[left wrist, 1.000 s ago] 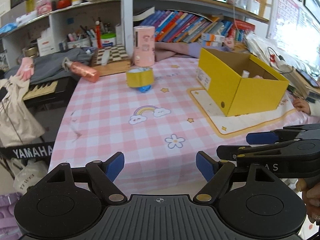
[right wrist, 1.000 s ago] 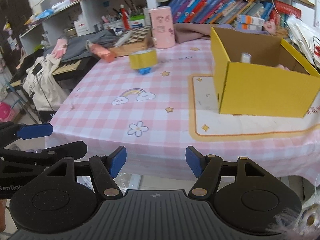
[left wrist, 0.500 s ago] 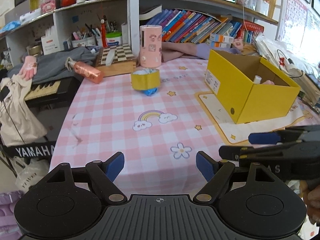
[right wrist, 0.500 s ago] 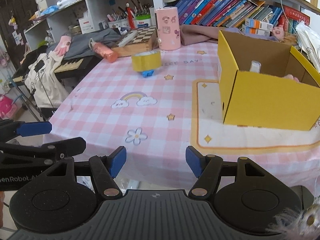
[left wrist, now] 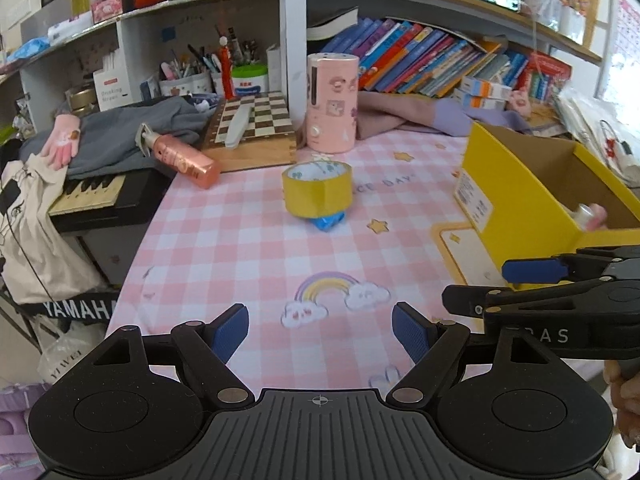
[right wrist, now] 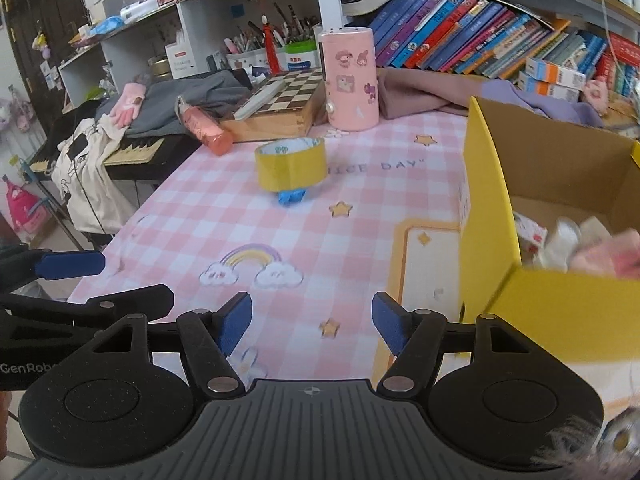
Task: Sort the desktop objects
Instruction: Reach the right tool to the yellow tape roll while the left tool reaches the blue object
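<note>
The yellow tape roll [left wrist: 317, 193] stands on the pink checked desk [left wrist: 240, 248], left of the yellow box [left wrist: 516, 200], propped on a small blue thing [left wrist: 329, 222]. It looks light and stiff; gripping across its outer wall seems safest. Both the left hand-held gripper [left wrist: 320, 330] and right hand-held gripper [right wrist: 311, 322] are apart, holding nothing. The box holds several small items, blurred.
</note>
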`<action>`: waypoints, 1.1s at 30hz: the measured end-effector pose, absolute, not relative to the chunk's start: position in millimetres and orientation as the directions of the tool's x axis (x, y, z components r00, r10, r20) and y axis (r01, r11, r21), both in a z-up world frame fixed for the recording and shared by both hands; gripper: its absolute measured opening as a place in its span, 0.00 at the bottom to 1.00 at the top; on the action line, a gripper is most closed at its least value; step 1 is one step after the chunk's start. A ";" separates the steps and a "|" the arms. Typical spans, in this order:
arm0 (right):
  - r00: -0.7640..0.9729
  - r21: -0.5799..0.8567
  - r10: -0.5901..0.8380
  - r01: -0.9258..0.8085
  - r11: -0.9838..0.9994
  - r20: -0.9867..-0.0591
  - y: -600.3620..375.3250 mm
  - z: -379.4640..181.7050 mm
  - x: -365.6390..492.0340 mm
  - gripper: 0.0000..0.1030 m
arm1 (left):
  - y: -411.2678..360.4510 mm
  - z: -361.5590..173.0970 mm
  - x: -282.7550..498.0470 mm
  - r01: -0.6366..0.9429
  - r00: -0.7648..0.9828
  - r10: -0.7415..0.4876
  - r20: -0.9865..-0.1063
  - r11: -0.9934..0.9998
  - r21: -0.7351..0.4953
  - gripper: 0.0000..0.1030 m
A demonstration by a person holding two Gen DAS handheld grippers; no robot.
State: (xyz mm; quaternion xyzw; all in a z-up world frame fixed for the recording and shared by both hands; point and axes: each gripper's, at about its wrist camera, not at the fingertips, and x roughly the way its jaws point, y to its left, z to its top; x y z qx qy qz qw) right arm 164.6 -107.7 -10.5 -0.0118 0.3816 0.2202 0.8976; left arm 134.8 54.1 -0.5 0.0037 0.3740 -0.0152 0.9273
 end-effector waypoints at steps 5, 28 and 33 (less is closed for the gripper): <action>0.623 0.144 0.382 -0.397 0.906 -0.683 -110.2 -10.4 193.7 0.62 | 51.1 -0.3 163.7 0.006 0.722 -0.008 -0.692 1.000 -0.005 0.79; 0.565 0.236 0.452 -0.415 0.879 -0.690 -87.5 -12.3 305.8 0.76 | 81.3 -8.5 224.0 -0.142 0.697 0.110 -0.708 0.990 0.014 0.79; 0.531 0.189 0.453 -0.478 0.858 -0.716 -58.2 -23.3 324.8 0.82 | 91.4 -11.9 218.1 -0.185 0.673 0.142 -0.726 0.983 0.020 0.79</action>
